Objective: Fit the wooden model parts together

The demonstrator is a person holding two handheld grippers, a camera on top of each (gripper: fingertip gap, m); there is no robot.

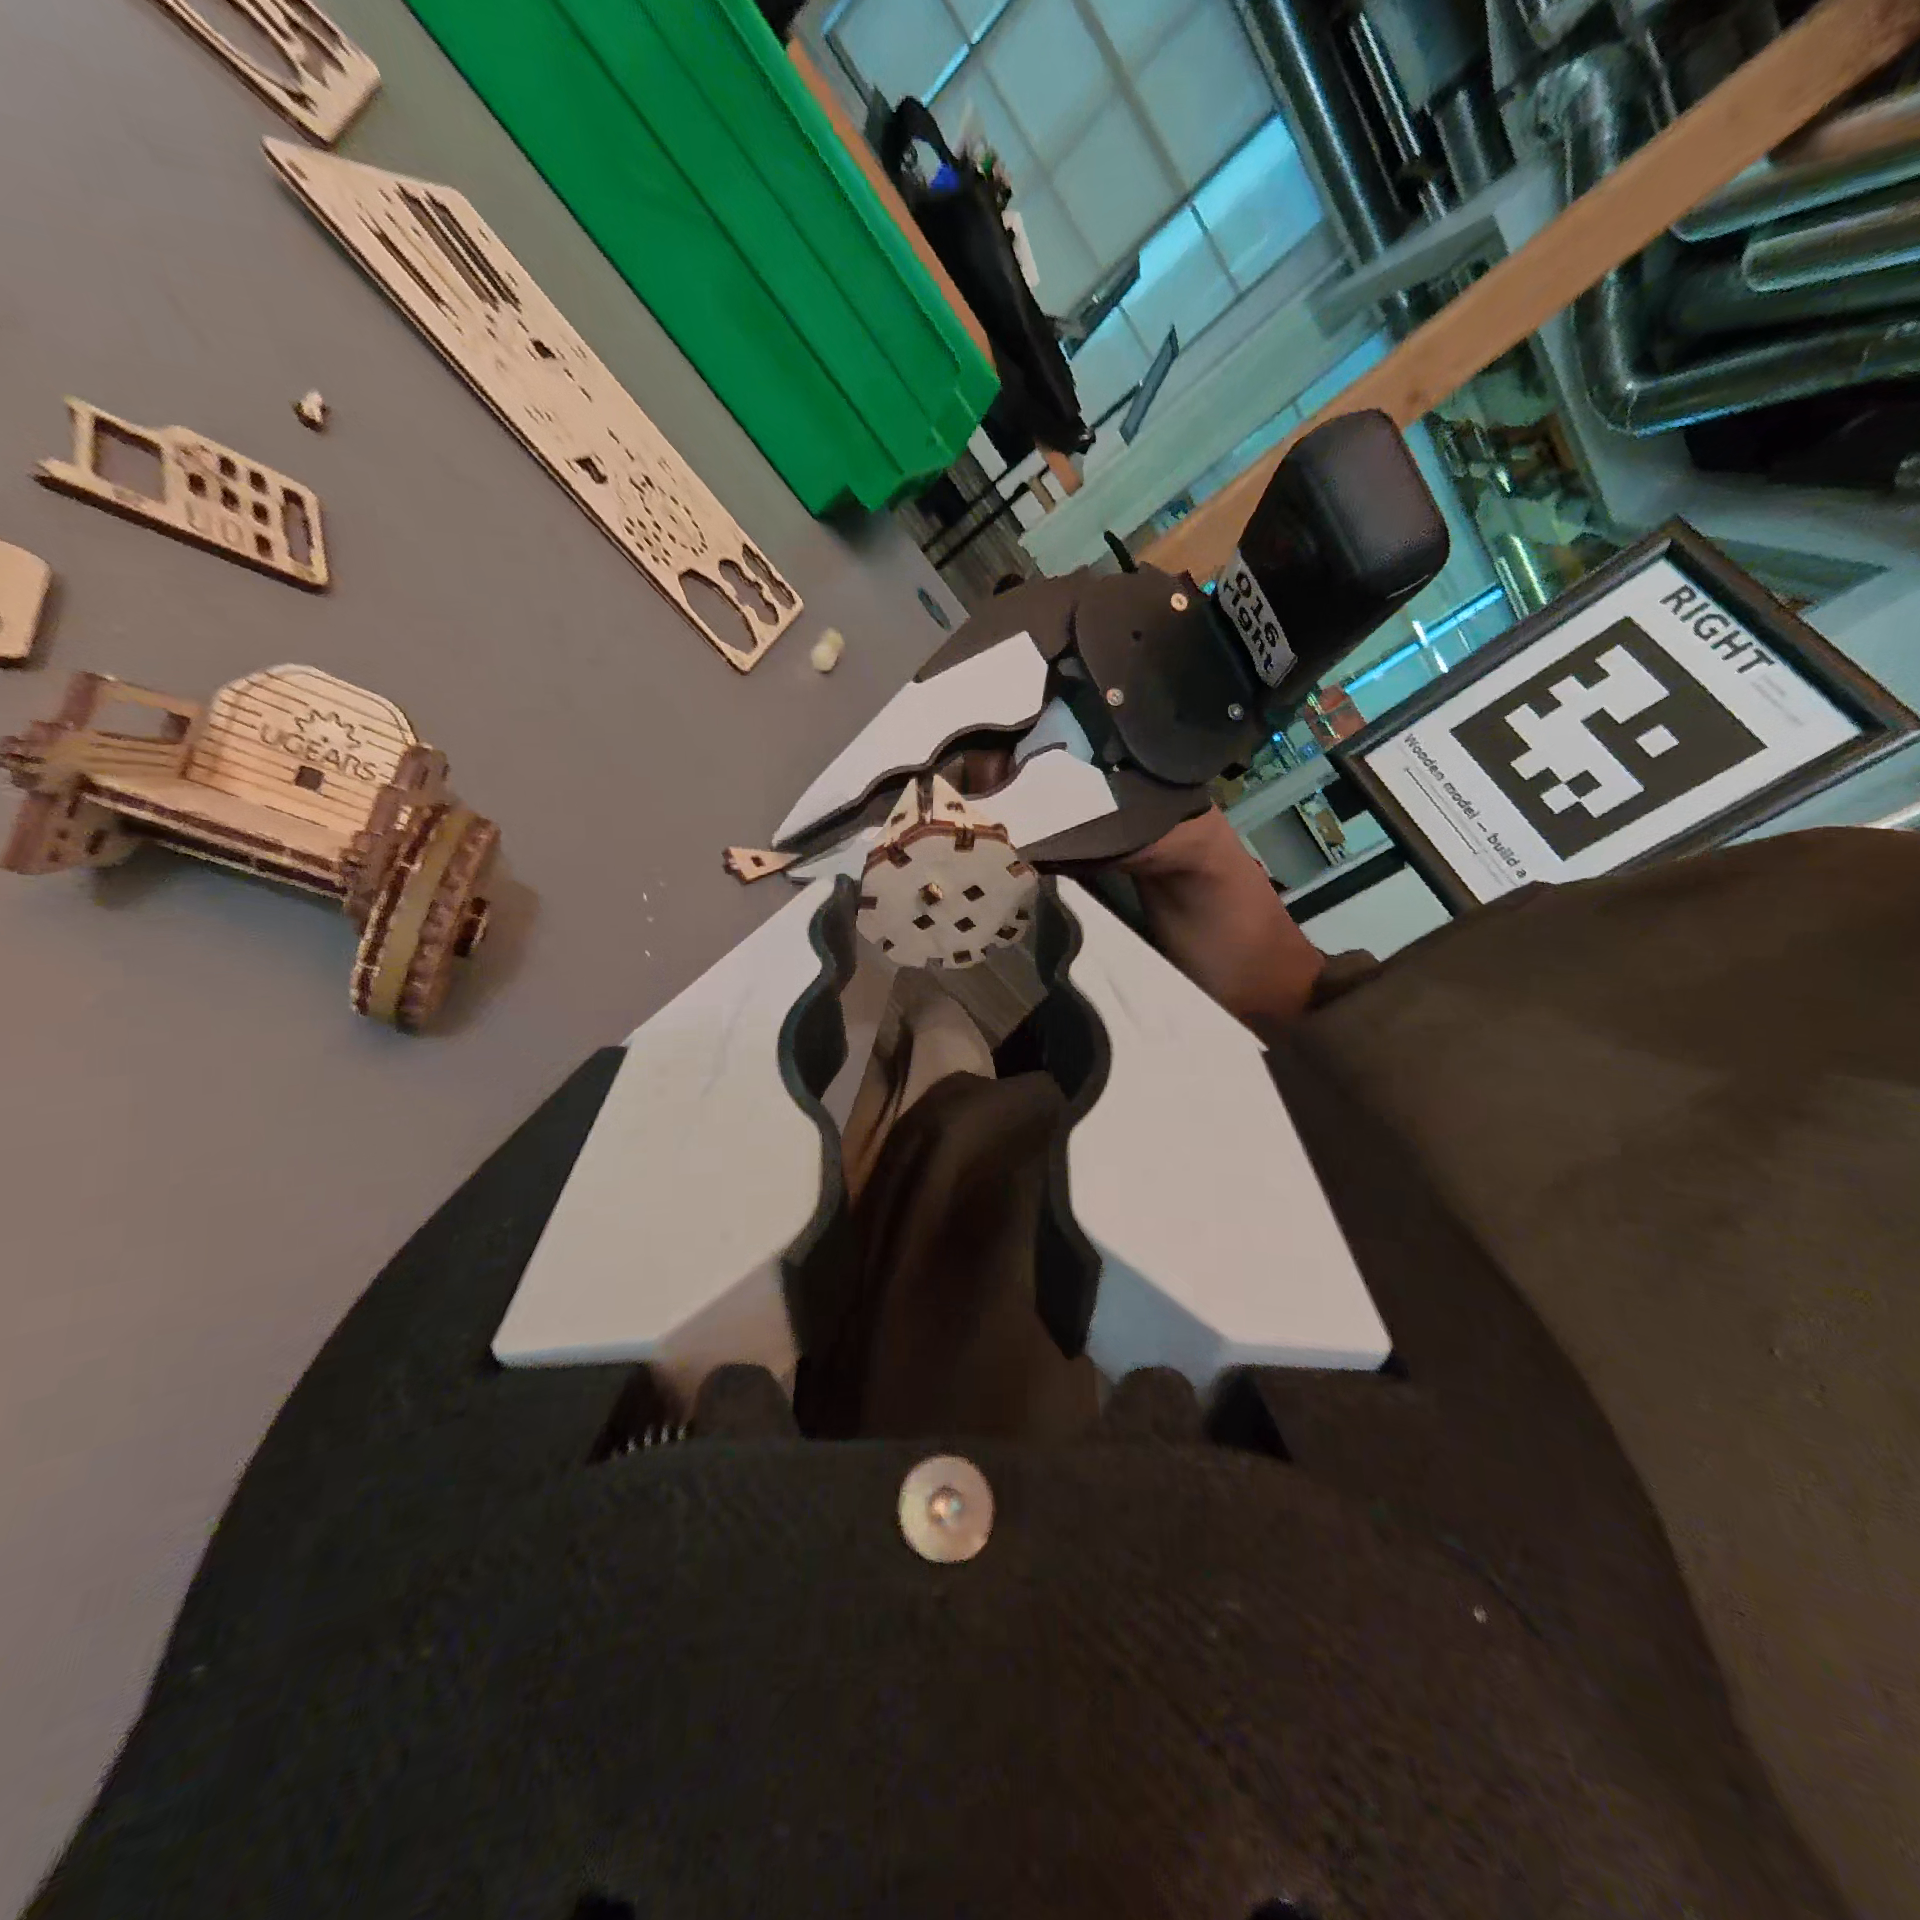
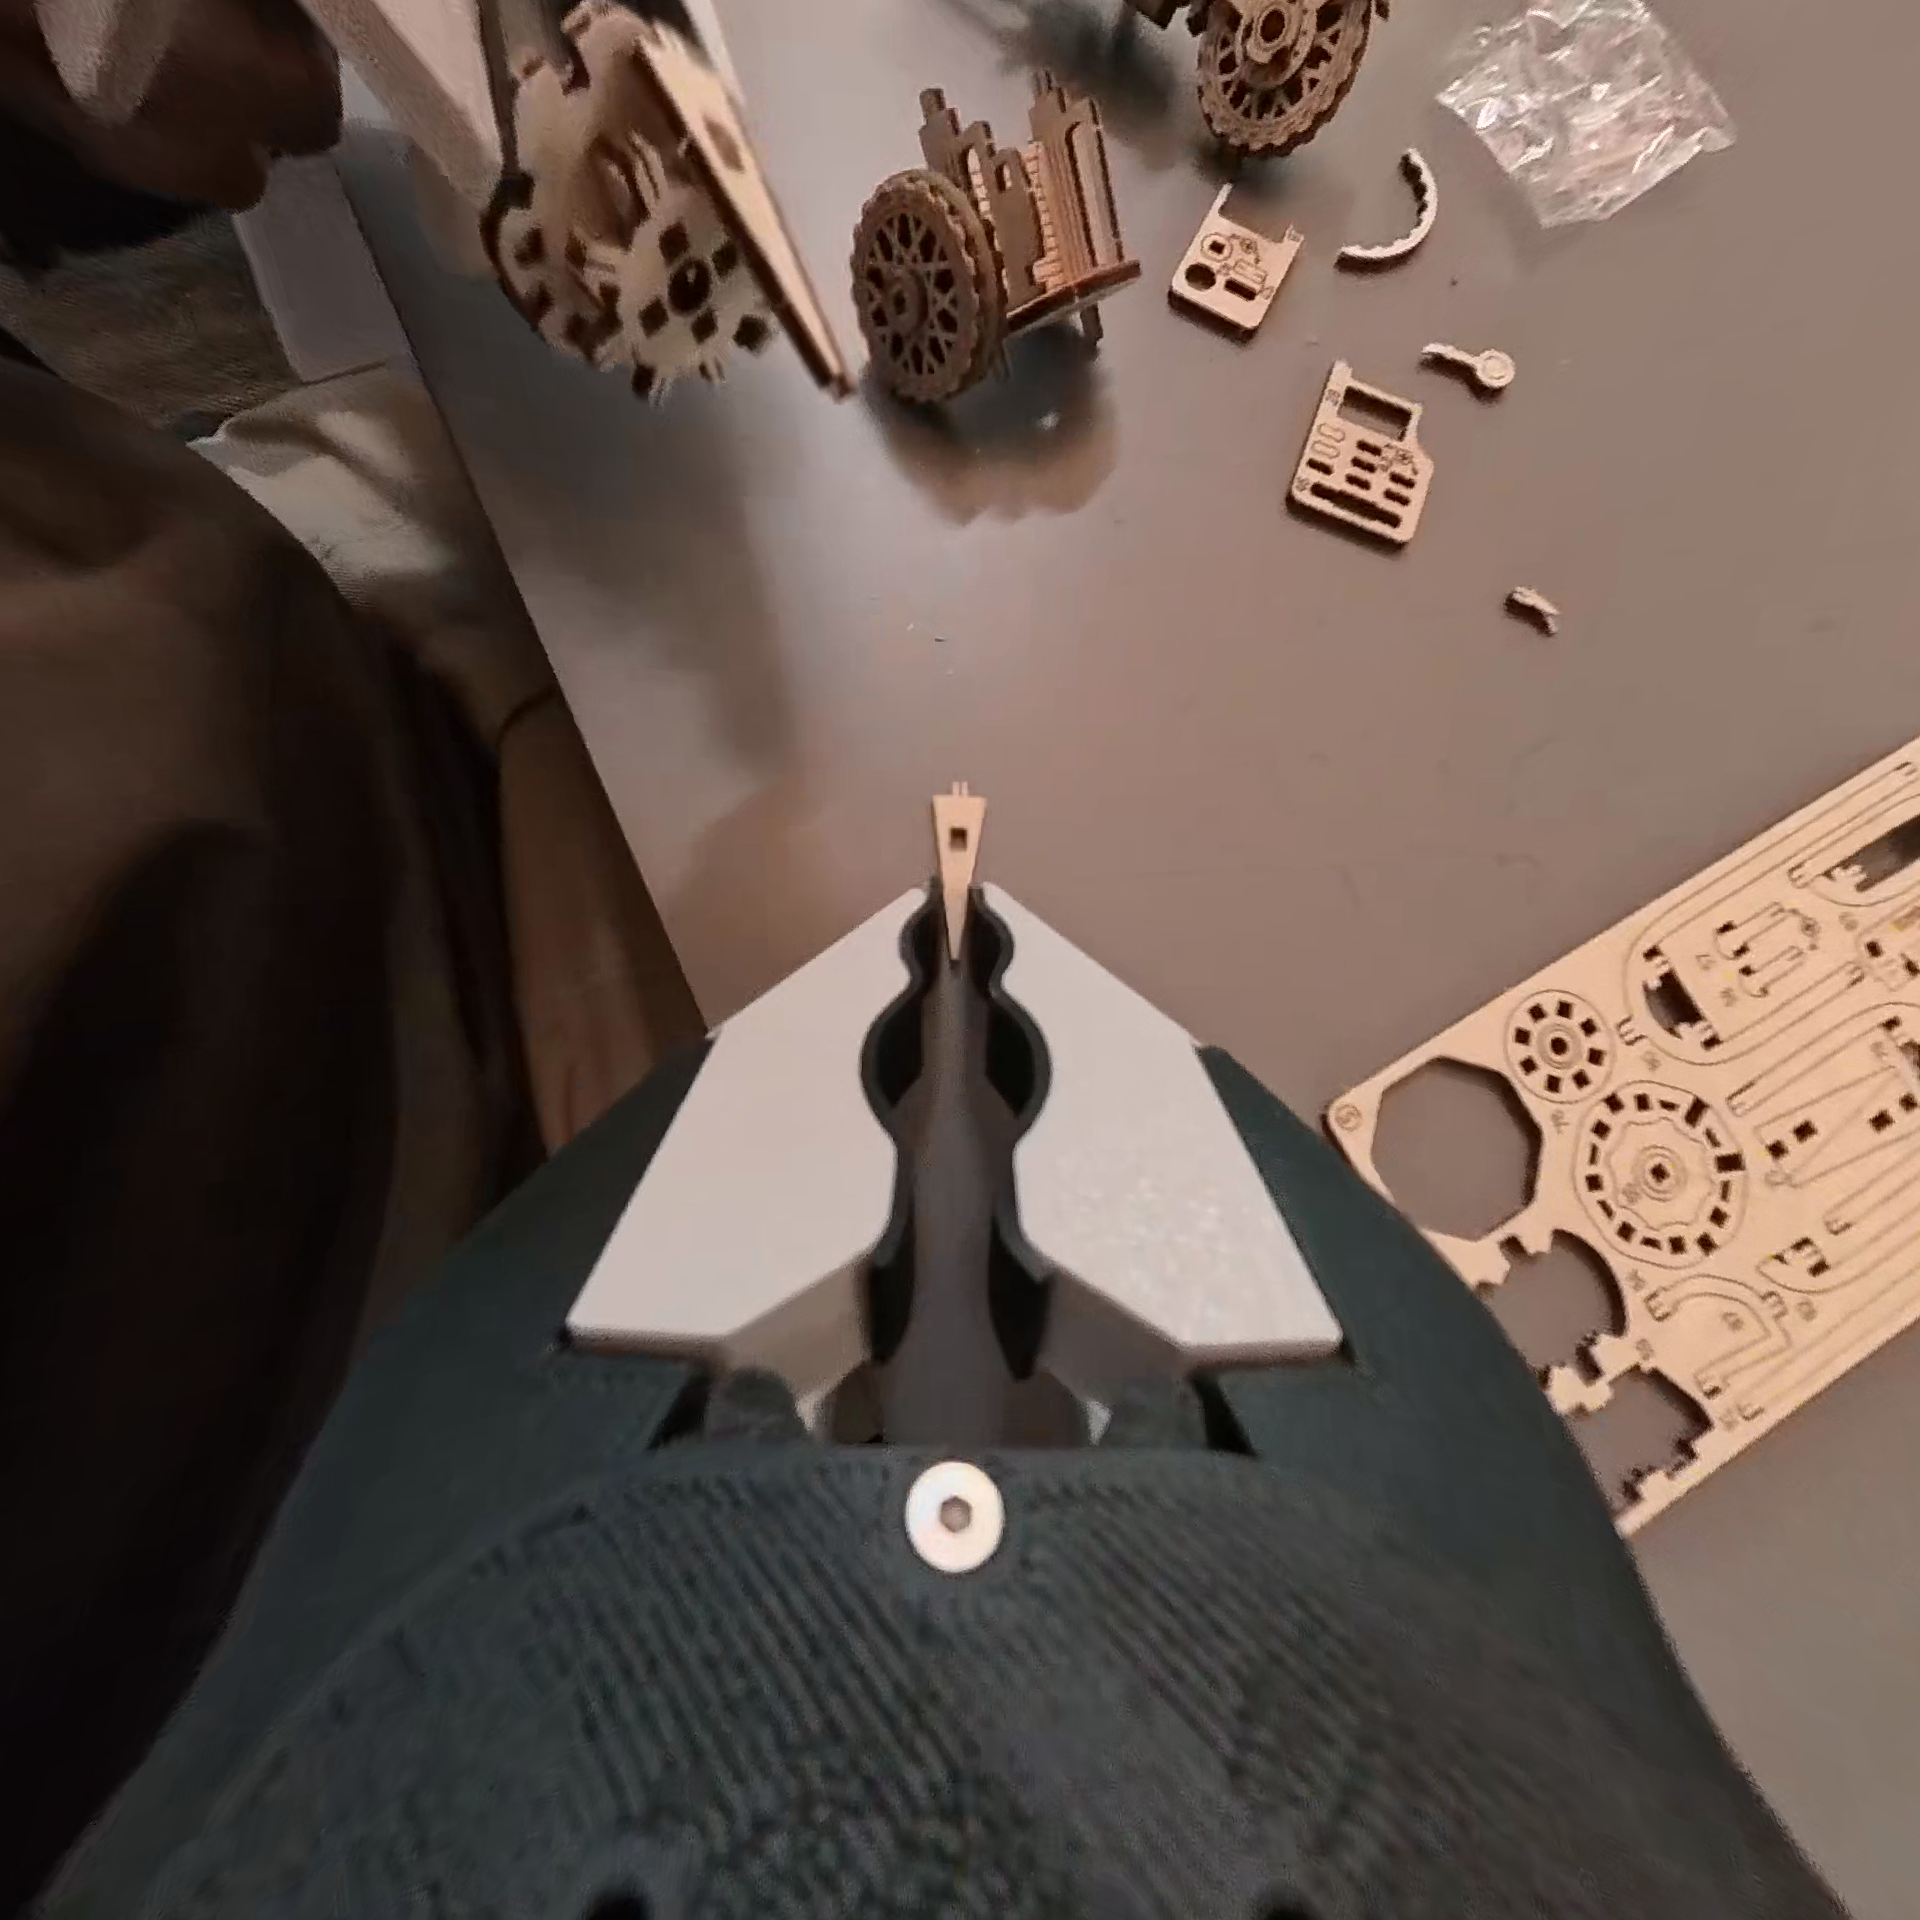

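Note:
My left gripper (image 1: 940,920) is shut on a round slotted wooden hub (image 1: 940,904) with several thin ribs set in its far side, held above the grey table (image 1: 312,1143). My right gripper (image 2: 956,920) is shut on a small wedge-shaped wooden rib (image 2: 958,847). In the left wrist view the right gripper (image 1: 821,842) sits just beyond the hub, and the rib's tip (image 1: 753,860) pokes out to the hub's left, apart from it. In the right wrist view the hub (image 2: 634,270) shows blurred at the upper left.
A partly built wheeled wooden model (image 1: 260,800) (image 2: 977,270) stands on the table. Laser-cut sheets (image 1: 540,405) (image 2: 1662,1143), loose small panels (image 2: 1361,468) (image 2: 1231,265), a wheel (image 2: 1273,73) and a plastic bag (image 2: 1590,104) lie around. A green bin (image 1: 707,229) and a framed sign (image 1: 1621,738) stand behind. Some 9 cm of space lies between my two pairs of fingers.

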